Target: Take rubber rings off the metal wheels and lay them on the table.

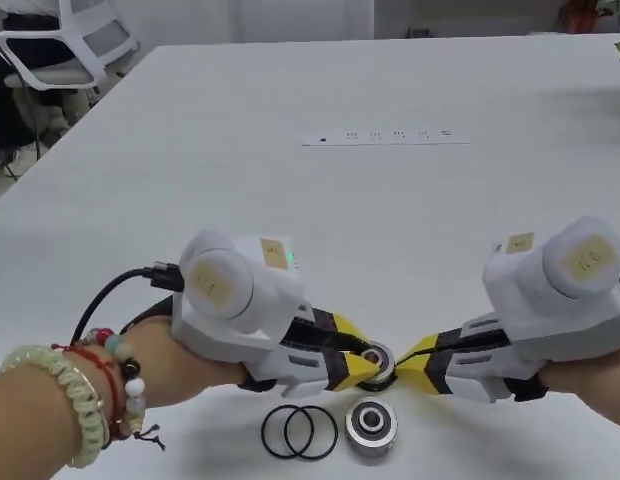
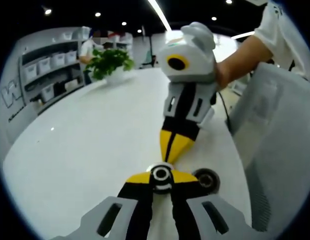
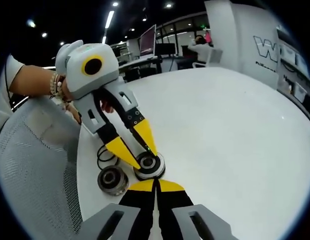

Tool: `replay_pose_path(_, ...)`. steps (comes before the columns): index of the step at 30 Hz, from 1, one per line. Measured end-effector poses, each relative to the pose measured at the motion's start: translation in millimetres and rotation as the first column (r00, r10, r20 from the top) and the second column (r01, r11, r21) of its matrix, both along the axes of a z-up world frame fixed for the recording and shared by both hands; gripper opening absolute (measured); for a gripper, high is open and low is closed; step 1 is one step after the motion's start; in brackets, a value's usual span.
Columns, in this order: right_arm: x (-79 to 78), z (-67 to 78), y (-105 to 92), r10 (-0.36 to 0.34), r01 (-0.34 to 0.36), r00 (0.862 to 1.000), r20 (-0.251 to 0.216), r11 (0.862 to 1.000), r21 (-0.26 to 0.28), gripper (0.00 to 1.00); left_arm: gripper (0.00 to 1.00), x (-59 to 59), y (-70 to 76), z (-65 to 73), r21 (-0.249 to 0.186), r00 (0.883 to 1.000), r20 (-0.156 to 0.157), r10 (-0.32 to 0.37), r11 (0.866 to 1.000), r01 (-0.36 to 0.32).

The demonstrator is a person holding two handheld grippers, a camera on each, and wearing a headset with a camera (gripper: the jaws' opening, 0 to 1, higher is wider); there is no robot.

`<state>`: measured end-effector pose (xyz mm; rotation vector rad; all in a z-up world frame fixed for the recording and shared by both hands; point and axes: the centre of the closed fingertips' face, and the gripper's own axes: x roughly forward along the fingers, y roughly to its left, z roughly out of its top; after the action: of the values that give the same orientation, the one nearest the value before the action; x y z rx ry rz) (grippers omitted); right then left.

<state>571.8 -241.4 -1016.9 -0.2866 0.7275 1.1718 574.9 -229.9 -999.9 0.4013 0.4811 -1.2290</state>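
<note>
Two black rubber rings [image 1: 300,432] lie flat on the white worktop [image 1: 290,220], close to you. They overlap a little. A loose wheel [image 1: 371,426] sits just to the right of them. It is shiny metal with a dark middle.

Just behind those, your left gripper [image 1: 364,361] has its yellow jaws clamped on the held wheel [image 1: 378,362]. One jaw is on the far side of the rim and one is on the near side. This wheel sits low, right at the worktop, with its round face turned mostly up. It is small and round, with a bright hub and a dark band around it. I think that dark band is a rubber ring that is not off yet, but it is too small to be sure.

Your right gripper [image 1: 408,358] comes in from the right. Its jaws are pressed together into one point, and that point touches the right side of the held wheel's rim. I cannot tell if they are pinching a bit of ring or only touching it.

So the two grippers meet tip to tip, with the wheel between them. The right jaws are the ones placed to pull. The pull should go to the right, away from the left gripper, and out past the rim.
</note>
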Motion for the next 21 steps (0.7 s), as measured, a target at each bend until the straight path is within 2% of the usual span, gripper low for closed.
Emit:
replay_pose_path(6,3.9,3.6,-1.2,-0.086,0.092,0.992,-0.089,0.994,0.063,0.00,0.13,0.2,0.9,-0.1,0.003,1.000,0.001,0.001,1.000,-0.001)
replay_pose_path(8,6.6,5.2,-1.8,-0.106,0.114,0.989,-0.103,0.990,0.079,0.00,0.13,0.2,1.0,-0.1,0.003,1.000,0.000,0.004,1.000,-0.004)
replay_pose_path(10,5.8,10.3,2.3,-0.132,0.152,0.979,-0.153,0.981,0.120,0.00,0.13,0.1,1.0,0.0,0.004,1.000,0.001,0.007,1.000,-0.007)
replay_pose_path(11,6.2,8.3,0.2,-0.136,0.154,0.978,-0.159,0.983,0.105,0.00,0.13,0.1,1.1,0.1,0.003,1.000,0.001,0.008,1.000,-0.008)
replay_pose_path(13,6.3,7.6,0.6,-0.132,0.149,0.980,-0.152,0.983,0.107,0.00,0.13,0.1,1.4,0.1,0.002,1.000,0.001,0.010,1.000,-0.010)
replay_pose_path(19,6.6,9.9,1.2,-0.162,0.193,0.965,-0.207,0.972,0.137,0.00,0.13,-0.1,1.7,0.2,0.000,1.000,0.002,0.015,1.000,-0.015)
replay_pose_path(21,6.0,9.8,1.4,-0.166,0.197,0.963,-0.210,0.971,0.137,0.00,0.13,-0.2,1.7,0.3,-0.003,1.000,0.001,0.018,1.000,-0.018)
